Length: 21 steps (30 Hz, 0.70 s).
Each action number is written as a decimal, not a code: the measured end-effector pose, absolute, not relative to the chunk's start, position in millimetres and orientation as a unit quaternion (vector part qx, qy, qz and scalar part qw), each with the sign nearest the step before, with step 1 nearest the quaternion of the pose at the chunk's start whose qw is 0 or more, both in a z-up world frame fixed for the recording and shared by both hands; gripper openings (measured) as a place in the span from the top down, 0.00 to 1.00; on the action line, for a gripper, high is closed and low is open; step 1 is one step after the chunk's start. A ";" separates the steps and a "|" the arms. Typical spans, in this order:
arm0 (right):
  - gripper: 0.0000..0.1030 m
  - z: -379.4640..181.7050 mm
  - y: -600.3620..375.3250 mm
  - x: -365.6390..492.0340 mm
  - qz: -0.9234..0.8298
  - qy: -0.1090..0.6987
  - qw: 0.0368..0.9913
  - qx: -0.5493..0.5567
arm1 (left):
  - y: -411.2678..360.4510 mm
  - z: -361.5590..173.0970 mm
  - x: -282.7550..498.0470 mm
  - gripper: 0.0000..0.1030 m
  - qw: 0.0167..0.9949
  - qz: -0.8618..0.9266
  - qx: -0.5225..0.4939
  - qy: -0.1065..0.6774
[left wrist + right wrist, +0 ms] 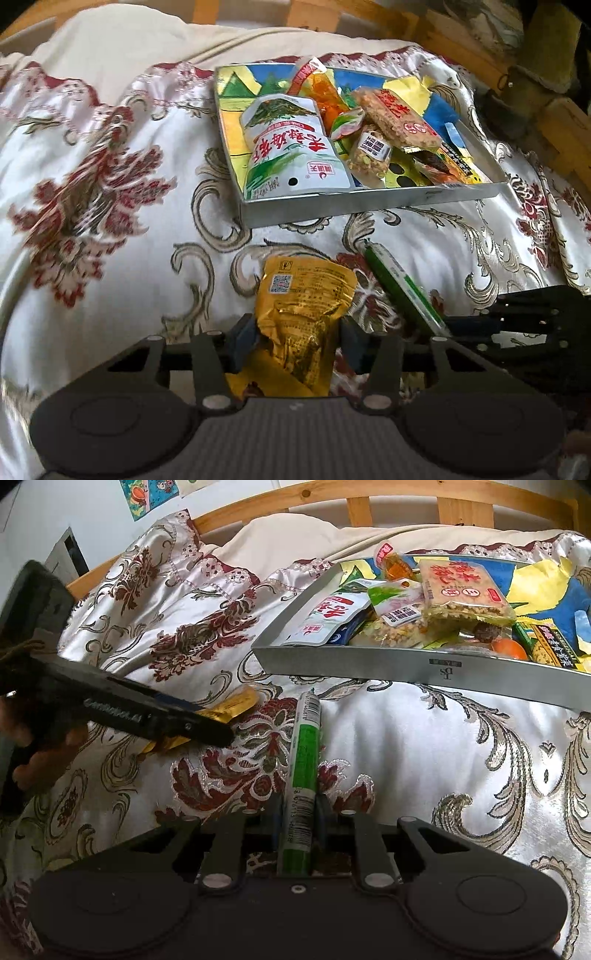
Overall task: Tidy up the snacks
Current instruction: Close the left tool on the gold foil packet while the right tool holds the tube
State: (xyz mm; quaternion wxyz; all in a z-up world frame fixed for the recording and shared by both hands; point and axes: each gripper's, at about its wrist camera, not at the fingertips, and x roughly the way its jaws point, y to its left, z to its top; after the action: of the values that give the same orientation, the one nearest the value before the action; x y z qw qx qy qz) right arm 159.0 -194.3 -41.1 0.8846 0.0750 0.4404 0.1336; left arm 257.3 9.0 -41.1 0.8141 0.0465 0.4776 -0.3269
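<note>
- Left wrist view: the left gripper [297, 341] has a crumpled yellow foil packet [303, 310] between its blue pads [243, 341], which press into the packet's sides — a grip, by the look of it. The packet's long axis runs straight out along the fingers.
- Right wrist view: the right gripper [298, 814] is clamped on the near end of a slim green stick pack [306, 760], whose length also points away along the fingers.
- Both snacks sit low over the flowered bedspread [406, 760], near each other.
- The grey tray [424, 670], already piled with snacks, lies ahead of both grippers — up and to the right of the left one, and up and to the right of the right one, which looks nearer its front wall.
- I judge the next move is a carry forward over that wall.
</note>
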 end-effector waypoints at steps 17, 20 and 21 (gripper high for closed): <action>0.80 -45.5 -179.3 166.2 0.126 0.433 0.892 0.035 | -3.0 -35.2 226.8 0.51 0.850 -0.238 0.062 0.466; 0.80 -45.1 -181.4 163.4 0.128 0.429 0.893 0.041 | -2.5 -33.6 224.8 0.51 0.851 -0.235 0.058 0.466; 0.80 -44.5 -181.7 161.9 0.129 0.427 0.894 0.040 | -1.7 -33.1 224.3 0.52 0.852 -0.234 0.056 0.465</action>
State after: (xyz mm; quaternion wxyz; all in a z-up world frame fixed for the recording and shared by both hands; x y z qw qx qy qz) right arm 161.9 -181.7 -44.5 0.8944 0.0397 0.4266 0.1289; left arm 224.3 -1.7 -33.1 0.8517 0.0557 0.4654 -0.2343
